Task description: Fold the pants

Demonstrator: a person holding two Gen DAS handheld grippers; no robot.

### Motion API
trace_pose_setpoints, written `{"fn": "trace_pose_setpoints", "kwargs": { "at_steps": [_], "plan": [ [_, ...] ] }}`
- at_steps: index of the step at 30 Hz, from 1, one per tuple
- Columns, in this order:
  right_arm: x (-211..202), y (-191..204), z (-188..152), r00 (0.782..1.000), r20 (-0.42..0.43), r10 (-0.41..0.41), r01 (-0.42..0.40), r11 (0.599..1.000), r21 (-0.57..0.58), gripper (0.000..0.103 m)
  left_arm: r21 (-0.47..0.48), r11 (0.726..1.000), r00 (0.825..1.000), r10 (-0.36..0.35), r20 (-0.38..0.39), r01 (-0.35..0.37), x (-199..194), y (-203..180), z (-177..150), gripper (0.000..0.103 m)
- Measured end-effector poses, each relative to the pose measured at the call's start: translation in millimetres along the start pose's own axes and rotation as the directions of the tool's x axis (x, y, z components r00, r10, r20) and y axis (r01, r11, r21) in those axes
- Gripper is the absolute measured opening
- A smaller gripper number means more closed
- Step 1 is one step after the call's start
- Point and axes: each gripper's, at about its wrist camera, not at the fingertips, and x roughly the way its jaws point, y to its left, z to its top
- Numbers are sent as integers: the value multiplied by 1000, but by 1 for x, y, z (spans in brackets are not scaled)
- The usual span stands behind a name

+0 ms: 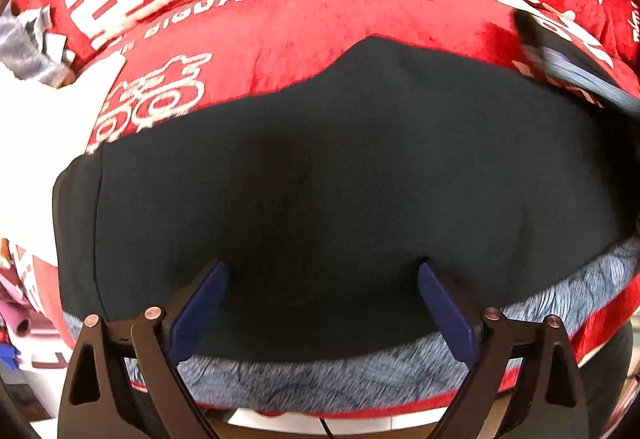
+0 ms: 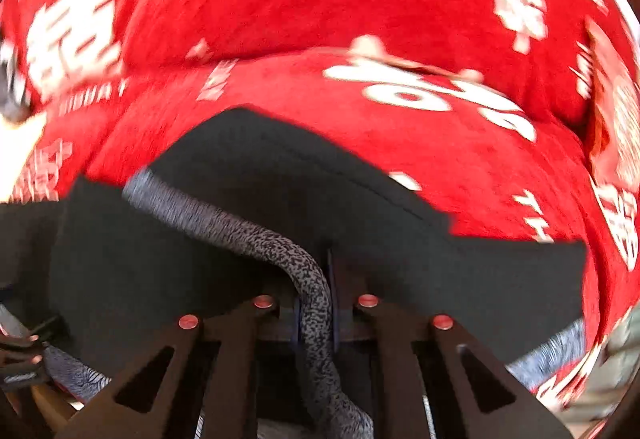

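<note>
Folding looks partway through. Black pants point(image 1: 320, 167) lie spread on a red printed blanket point(image 1: 304, 23), their grey speckled waistband point(image 1: 320, 379) along the near edge. Left tongs point(image 1: 322, 279) spread wide over the cloth, gripping nothing. Right tongs point(image 2: 316, 303) pinched narrow on a lifted stretch of waistband point(image 2: 256, 235). Judgement: one fold perhaps in hand; layers underneath hidden, final folds remain.

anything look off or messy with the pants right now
Yes. The grey speckled lining of the black pants is rolled into a rope-like twist pinched in the shut right claw, not flat. The left claw is open above the pants on the red blanket.
</note>
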Motion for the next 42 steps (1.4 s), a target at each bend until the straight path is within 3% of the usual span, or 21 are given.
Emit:
{"fn": "trace_pose_setpoints", "kwargs": {
  "at_steps": [4,8,11,15,21,26,31,33,36,38,40,42],
  "plan": [
    [-20,-57,-18,999,12,-34,32,987,155,11,20,1000,1000,18,12,-18,2,-10,24,96],
    [-19,-91,-40,998,-12,-54,55,976,209,11,18,1000,1000,17,6,-17,7,-23,51,96],
    [-17,-116,-54,1000,-7,-28,29,962,273,11,28,999,999,37,8,-37,8,-31,63,96],
    [-11,-144,-72,1000,10,27,-29,926,377,12,40,999,1000,0,-3,1,0,-33,51,96],
    [2,-161,-92,998,20,65,-67,893,444,13,62,997,997,-50,-52,54,-9,-18,10,96],
    [1,-174,-102,991,78,112,-136,861,490,29,21,997,994,-70,-79,72,-6,0,-12,96],
    [0,-196,-110,968,180,173,-247,772,586,76,14,999,997,-50,-54,51,-3,-8,-10,96],
    [-1,-211,-114,967,207,151,-250,732,634,80,27,999,998,-38,-44,39,0,-15,-5,96],
    [0,-228,-116,975,213,68,-197,712,674,80,33,999,999,-38,-35,39,1,-25,8,97],
    [2,-235,-116,975,216,47,-183,717,673,75,27,999,999,-27,-35,27,6,-30,20,103],
    [7,-241,-113,981,187,43,-157,741,653,35,3,999,998,-45,-46,45,11,-32,32,103],
    [7,-248,-111,984,174,40,-145,748,647,11,-18,998,996,-64,-56,63,14,-32,43,103]
  ]
}}
